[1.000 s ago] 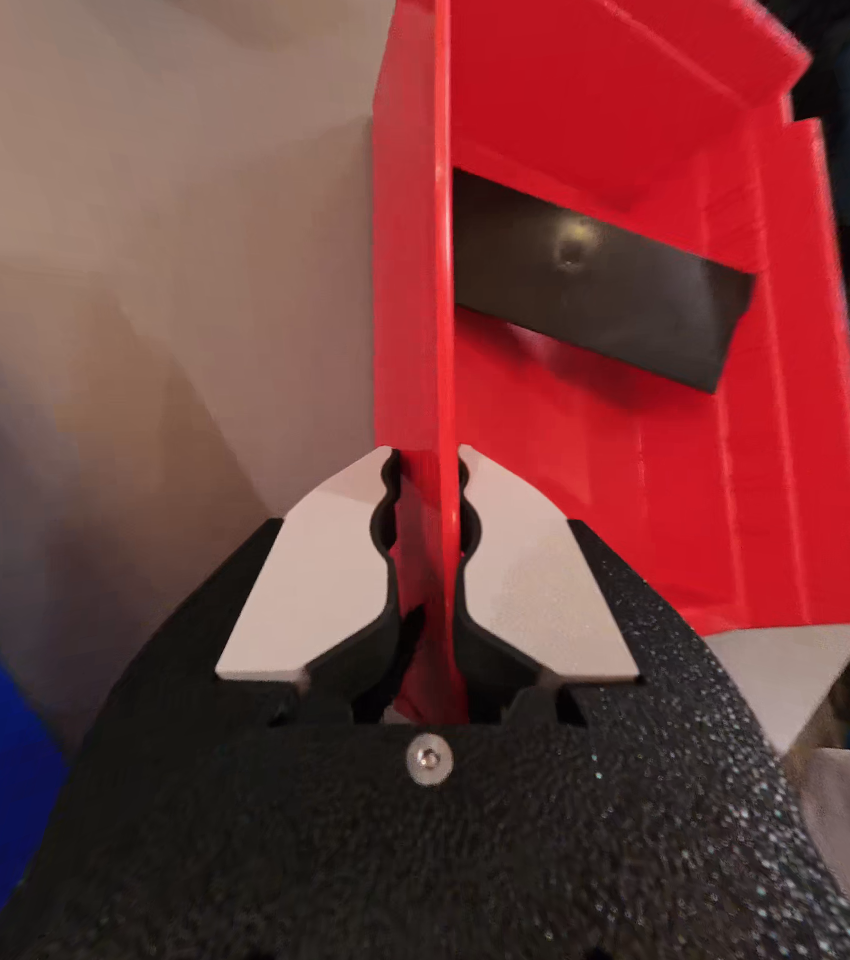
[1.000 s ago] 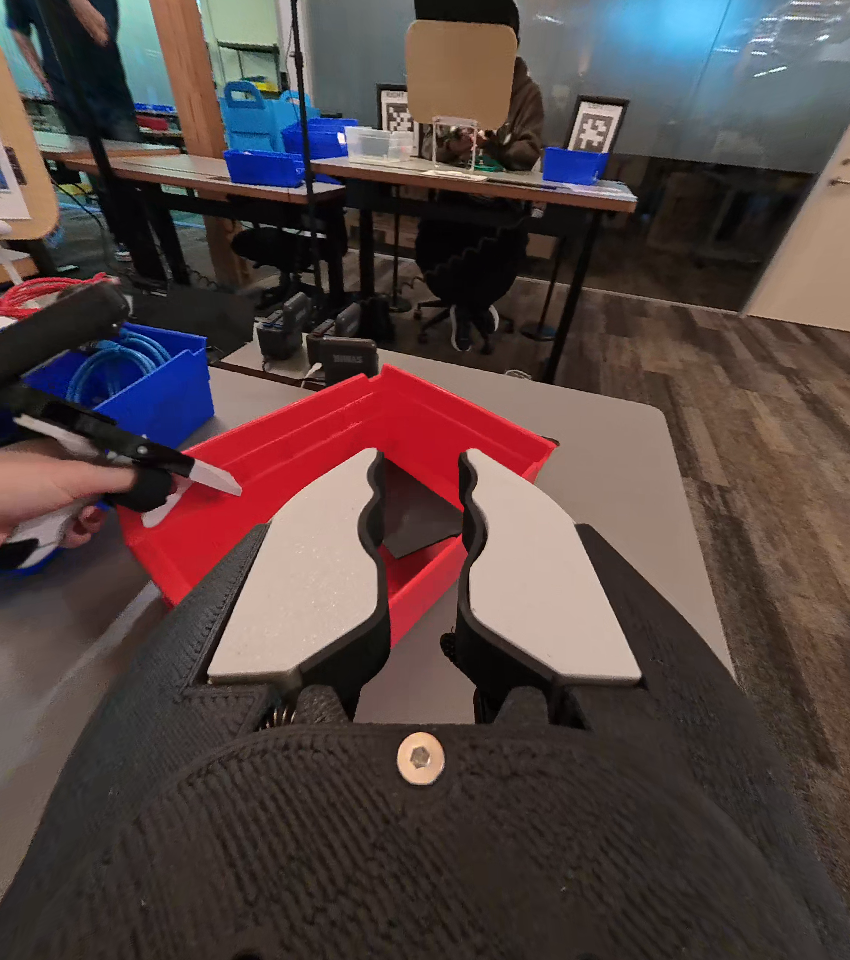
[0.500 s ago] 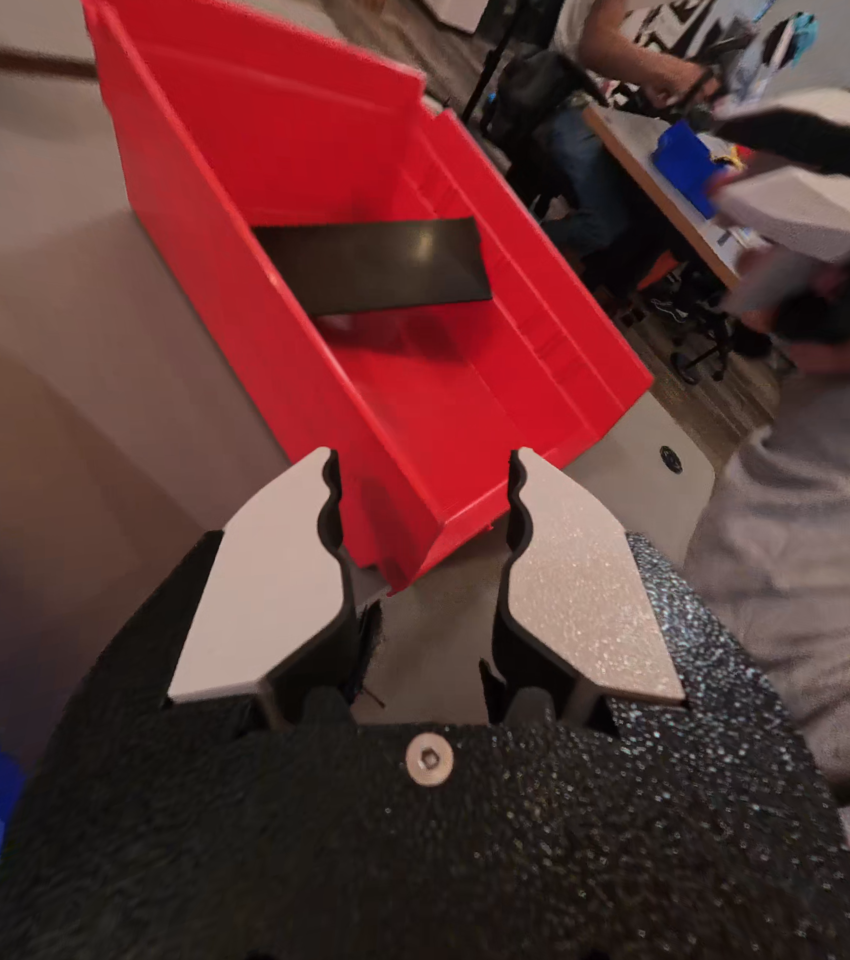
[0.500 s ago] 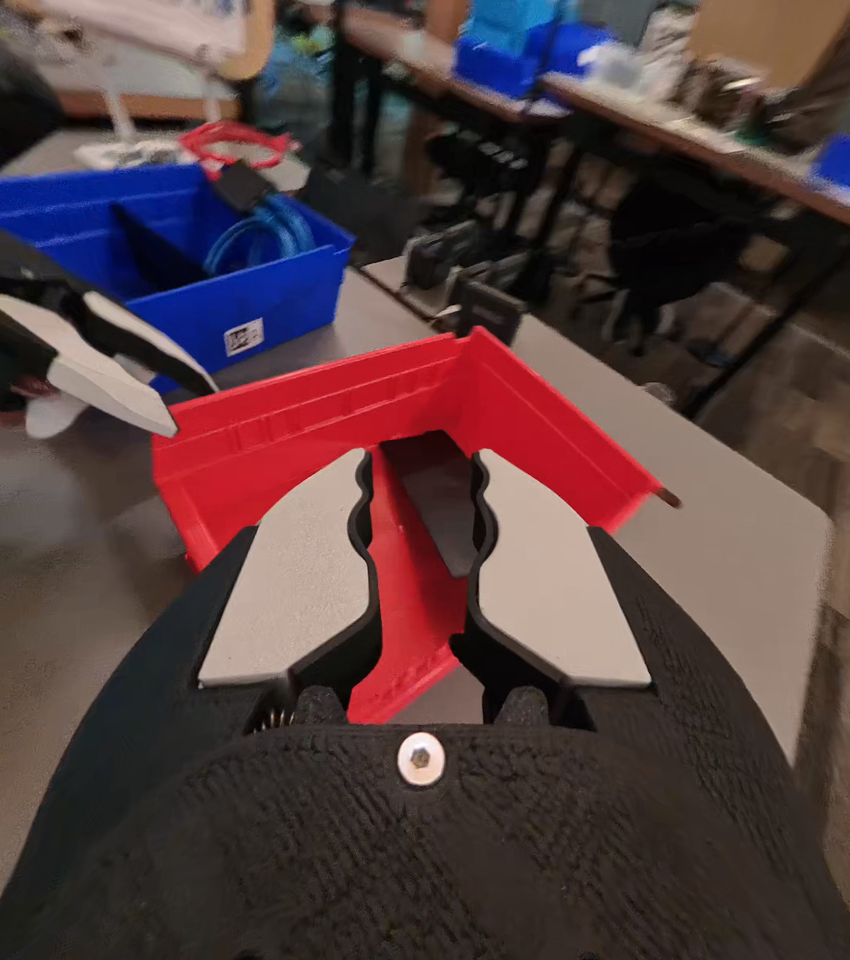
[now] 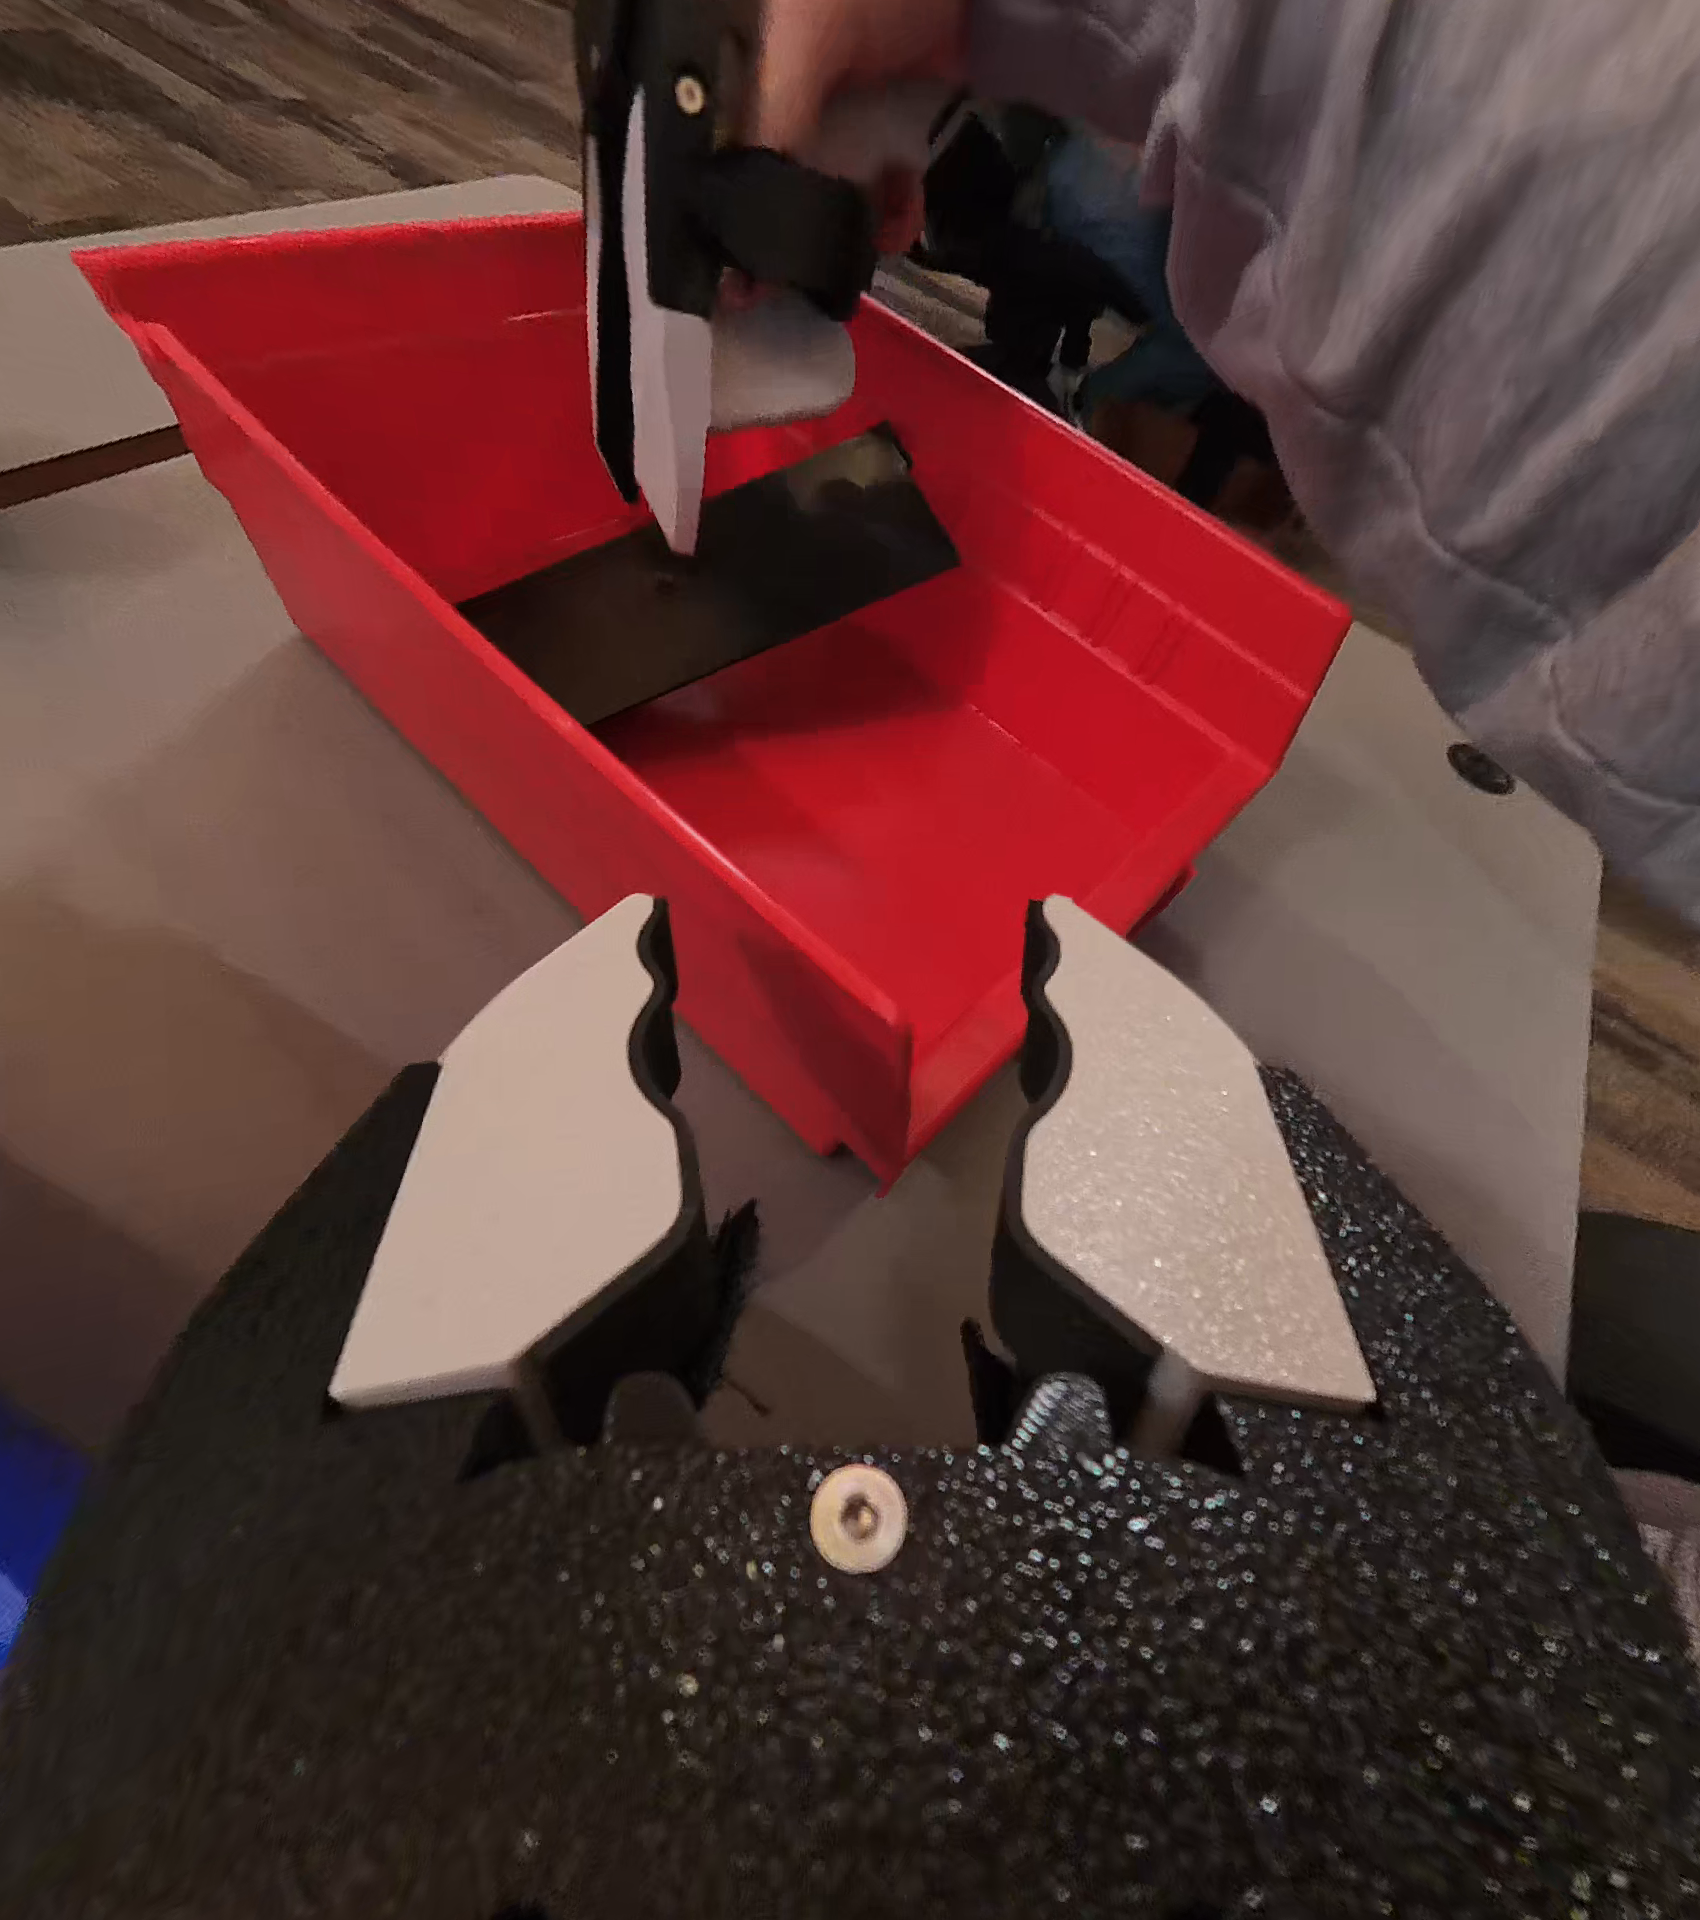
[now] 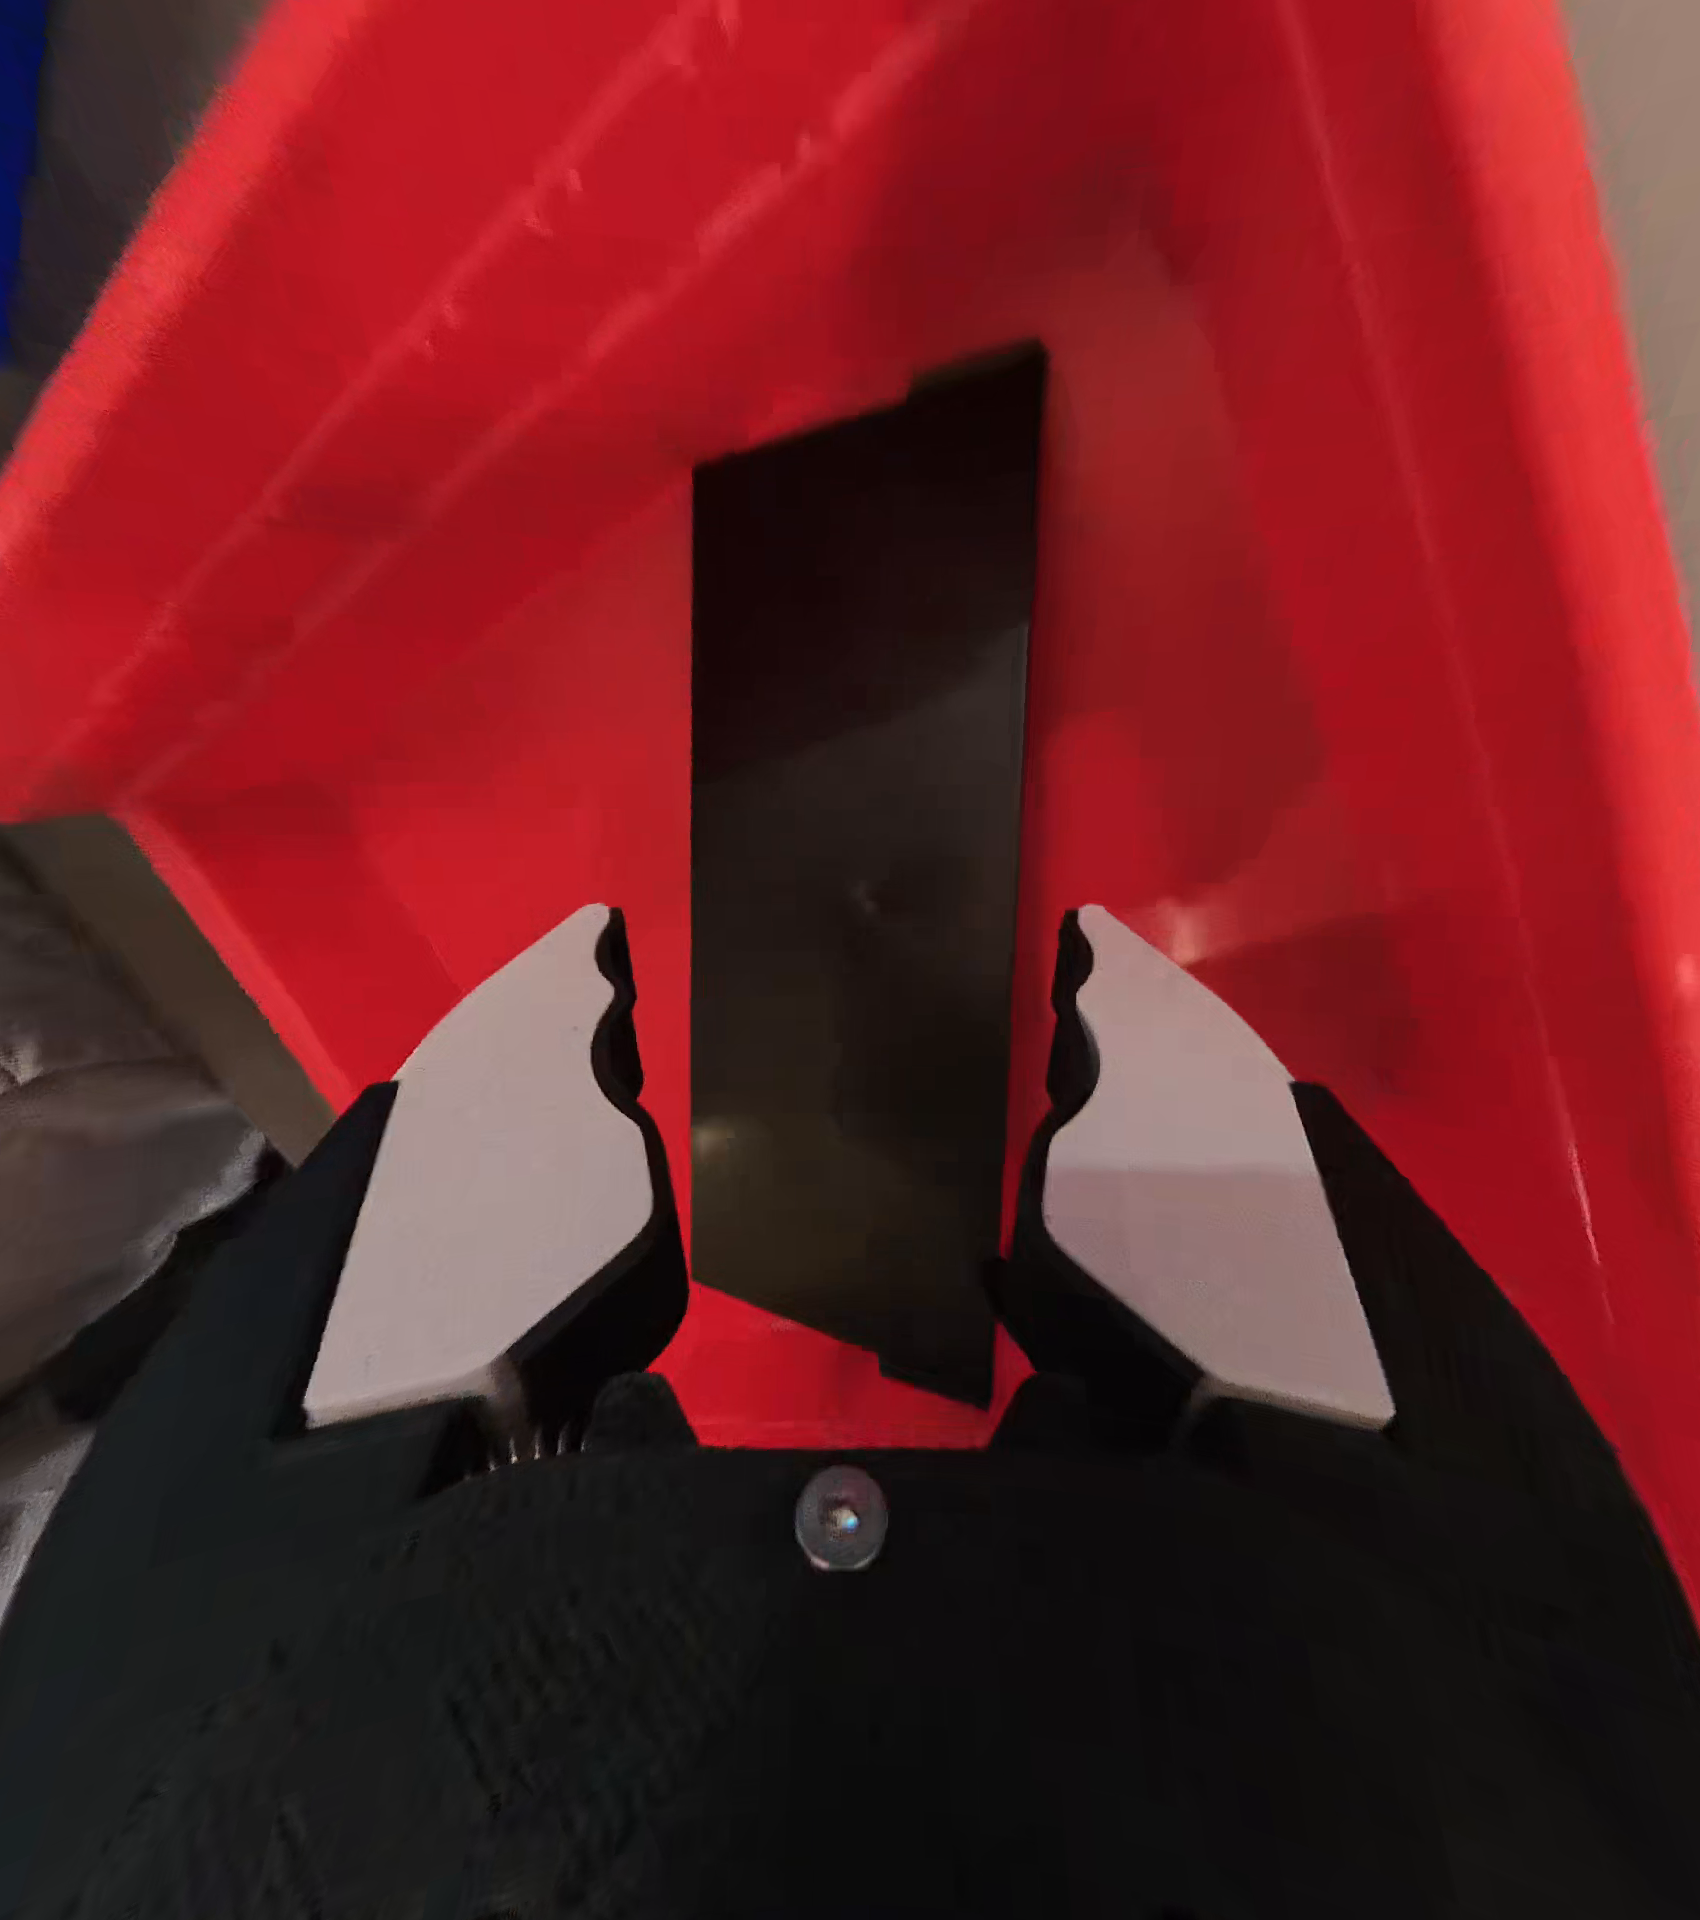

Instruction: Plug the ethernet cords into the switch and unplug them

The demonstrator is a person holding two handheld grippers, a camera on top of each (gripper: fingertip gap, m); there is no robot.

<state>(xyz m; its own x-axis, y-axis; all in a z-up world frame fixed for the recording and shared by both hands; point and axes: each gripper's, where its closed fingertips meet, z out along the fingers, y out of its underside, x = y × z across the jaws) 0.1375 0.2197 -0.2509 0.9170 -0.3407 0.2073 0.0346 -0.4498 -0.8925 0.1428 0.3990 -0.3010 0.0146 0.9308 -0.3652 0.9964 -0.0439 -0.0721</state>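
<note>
So no cords and no switch show up anywhere in either view right now, can't say where they are. What we've got is a red bin (image 5: 534, 748) on a grey table (image 5: 98, 779), and lying slanted inside it a flat black plate (image 5: 773, 582), probably the bin's divider.

Left gripper (image 5: 846, 997) sits at the bottom of its frame, claw wide and holding nothing. The near corner of the bin shows between its fingers, but the pads aren't pressing on it.

Right gripper (image 6: 841, 997) is pointed down into the bin, claw also wide and bare. In its own view the plate (image 6: 856, 831) runs right up the middle between the two fingers with red showing on both sides, so no contact there. From the left view you can see that gripper (image 5: 664, 488) top centre, tips almost on the plate.

My read: this is setup, not plugging yet. Looks like the right one is lining up to grab the plate. Next move would need it to drop a touch and close across the plate's narrow width, while the left maybe steadies the bin so it doesn't slide.
</note>
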